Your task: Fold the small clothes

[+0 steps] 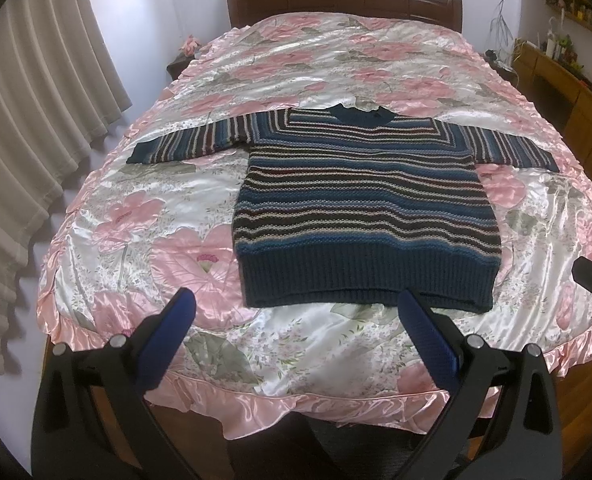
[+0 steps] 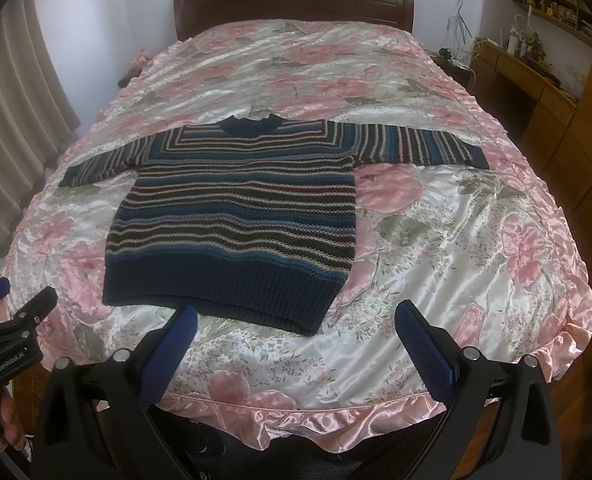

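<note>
One striped knit sweater [image 1: 360, 204] lies flat — sleeves out — near the foot edge of a glossy floral bedspread [image 1: 287, 344]; the left gripper [image 1: 296, 312] and right gripper [image 2: 296, 316] both hang spread, pinching nothing.

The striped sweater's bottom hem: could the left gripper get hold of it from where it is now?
Probably yes. The left gripper is open above the foot of the bed, its fingers just short of the hem. The striped sweater lies flat on the bedspread with nothing between.

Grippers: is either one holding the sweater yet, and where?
Nothing held. Left gripper and right gripper both have jaws open, short of the sweater hem.
</note>
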`<state>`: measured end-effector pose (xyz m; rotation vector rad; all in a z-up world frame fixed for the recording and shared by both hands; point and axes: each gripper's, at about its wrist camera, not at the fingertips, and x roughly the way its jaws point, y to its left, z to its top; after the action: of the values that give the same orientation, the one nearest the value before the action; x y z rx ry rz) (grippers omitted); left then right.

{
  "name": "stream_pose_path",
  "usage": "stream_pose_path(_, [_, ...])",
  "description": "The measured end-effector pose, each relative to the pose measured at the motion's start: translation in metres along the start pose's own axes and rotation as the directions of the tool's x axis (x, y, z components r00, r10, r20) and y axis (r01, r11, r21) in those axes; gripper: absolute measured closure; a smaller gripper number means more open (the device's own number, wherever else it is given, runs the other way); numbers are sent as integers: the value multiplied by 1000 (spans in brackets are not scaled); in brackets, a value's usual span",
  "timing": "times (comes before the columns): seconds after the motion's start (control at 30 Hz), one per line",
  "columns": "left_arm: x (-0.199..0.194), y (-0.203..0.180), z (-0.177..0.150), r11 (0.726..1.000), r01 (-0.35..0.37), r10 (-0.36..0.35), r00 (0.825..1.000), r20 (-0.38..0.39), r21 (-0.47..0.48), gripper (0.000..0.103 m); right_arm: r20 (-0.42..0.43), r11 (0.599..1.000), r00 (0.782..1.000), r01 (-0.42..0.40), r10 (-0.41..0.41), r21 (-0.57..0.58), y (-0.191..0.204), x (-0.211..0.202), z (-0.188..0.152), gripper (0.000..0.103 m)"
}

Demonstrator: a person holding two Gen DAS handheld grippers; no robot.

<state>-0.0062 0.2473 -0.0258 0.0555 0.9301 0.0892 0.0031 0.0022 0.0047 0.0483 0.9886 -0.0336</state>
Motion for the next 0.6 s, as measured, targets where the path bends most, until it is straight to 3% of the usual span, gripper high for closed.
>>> stream_pose_path(0.6, [2,1,0,1000,-3,3,1000,0,2,3,1,1000,1000,1,-1,1,-2,3,2,4])
